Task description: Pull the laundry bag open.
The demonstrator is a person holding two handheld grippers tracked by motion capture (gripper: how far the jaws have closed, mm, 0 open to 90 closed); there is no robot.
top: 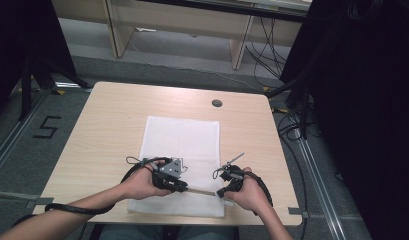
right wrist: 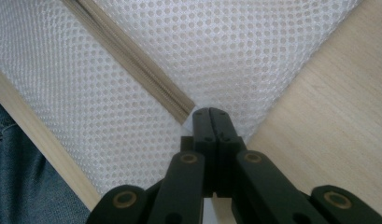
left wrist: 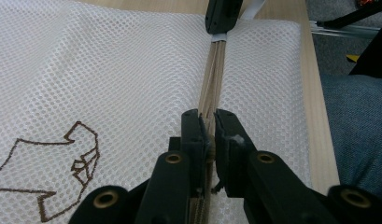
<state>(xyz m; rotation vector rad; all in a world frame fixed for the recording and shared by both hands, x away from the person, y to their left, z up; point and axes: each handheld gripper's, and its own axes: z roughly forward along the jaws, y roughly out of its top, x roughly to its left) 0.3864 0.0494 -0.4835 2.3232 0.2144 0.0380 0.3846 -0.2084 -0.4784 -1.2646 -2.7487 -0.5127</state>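
the white mesh bag [top: 184, 165] lies flat at the tabletop's [top: 107, 130] 6 o'clock, light and floppy, best held by its tan zipper [left wrist: 213, 79], which the left gripper [left wrist: 207, 135] pinches mid-run while the right gripper [right wrist: 211, 122] clamps its end.

Floor marking "5" [top: 46, 127] readable at left of the high view, dark figure on grey floor beside the table. Mesh cloth [left wrist: 109, 70] carries a brown stitched outline emblem [left wrist: 62, 172], lower left of the left gripper view; no lettering legible in it.
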